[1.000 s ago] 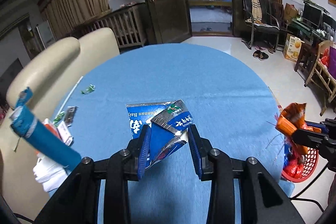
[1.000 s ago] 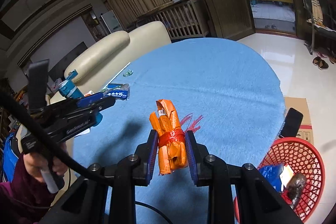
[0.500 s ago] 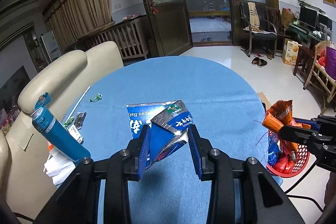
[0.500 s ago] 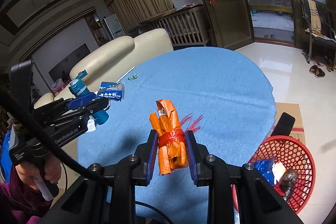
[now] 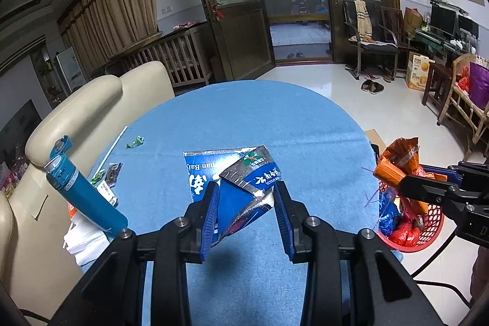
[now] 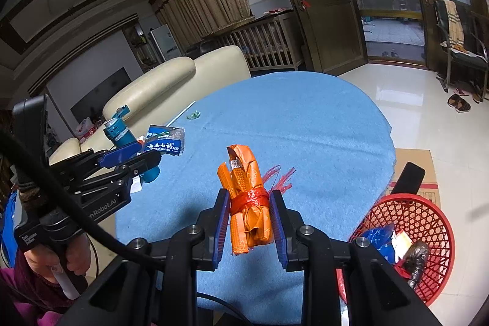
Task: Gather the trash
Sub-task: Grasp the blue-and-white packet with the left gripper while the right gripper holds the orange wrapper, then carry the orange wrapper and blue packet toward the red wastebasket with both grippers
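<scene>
My left gripper [image 5: 247, 196] is shut on a crumpled blue and silver wrapper [image 5: 241, 185], held above the blue table [image 5: 275, 118]. It also shows in the right wrist view [image 6: 166, 142]. My right gripper [image 6: 249, 203] is shut on an orange wrapper bundle [image 6: 247, 200] tied with red string, held above the table's near right part. That bundle shows in the left wrist view [image 5: 397, 164] over the red basket [image 5: 428, 231]. The red basket [image 6: 428, 222] stands on the floor right of the table and holds several pieces of trash.
A teal bottle [image 5: 82, 194] stands at the table's left edge beside white paper [image 5: 85, 237] and small packets [image 5: 107, 179]. A small green wrapper [image 5: 135, 141] and a white stick [image 5: 114, 142] lie further back. A cream sofa [image 5: 76, 109] is left; a cardboard box [image 6: 418, 173] lies beyond the basket.
Both grippers have lifted higher with their wrappers still held. The right gripper's bundle now hangs closer to the basket.
</scene>
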A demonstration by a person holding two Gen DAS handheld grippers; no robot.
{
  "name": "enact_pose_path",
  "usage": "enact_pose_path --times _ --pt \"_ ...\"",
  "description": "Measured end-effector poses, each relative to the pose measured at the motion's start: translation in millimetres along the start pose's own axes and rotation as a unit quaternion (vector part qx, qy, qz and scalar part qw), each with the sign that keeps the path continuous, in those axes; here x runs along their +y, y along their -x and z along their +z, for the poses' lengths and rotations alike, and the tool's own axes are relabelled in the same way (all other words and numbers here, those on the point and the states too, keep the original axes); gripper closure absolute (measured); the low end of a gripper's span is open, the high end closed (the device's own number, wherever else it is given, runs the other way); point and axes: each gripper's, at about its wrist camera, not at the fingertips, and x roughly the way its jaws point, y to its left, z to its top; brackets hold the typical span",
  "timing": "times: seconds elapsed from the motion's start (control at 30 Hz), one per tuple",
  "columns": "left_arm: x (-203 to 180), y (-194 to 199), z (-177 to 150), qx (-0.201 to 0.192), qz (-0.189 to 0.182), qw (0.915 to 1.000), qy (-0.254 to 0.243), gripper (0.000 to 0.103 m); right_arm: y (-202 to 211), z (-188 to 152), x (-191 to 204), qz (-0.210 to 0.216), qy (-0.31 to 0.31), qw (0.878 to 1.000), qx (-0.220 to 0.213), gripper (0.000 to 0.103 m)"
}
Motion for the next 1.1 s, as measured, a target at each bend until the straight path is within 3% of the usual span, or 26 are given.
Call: enact_pose_path --times 1.1 --pt "-25.9 0.3 -0.8 0.006 -0.007 0.9994 -0.033 0.065 5.8 -3.6 -9.3 -0.014 -0.026 1.0 -0.005 0.074"
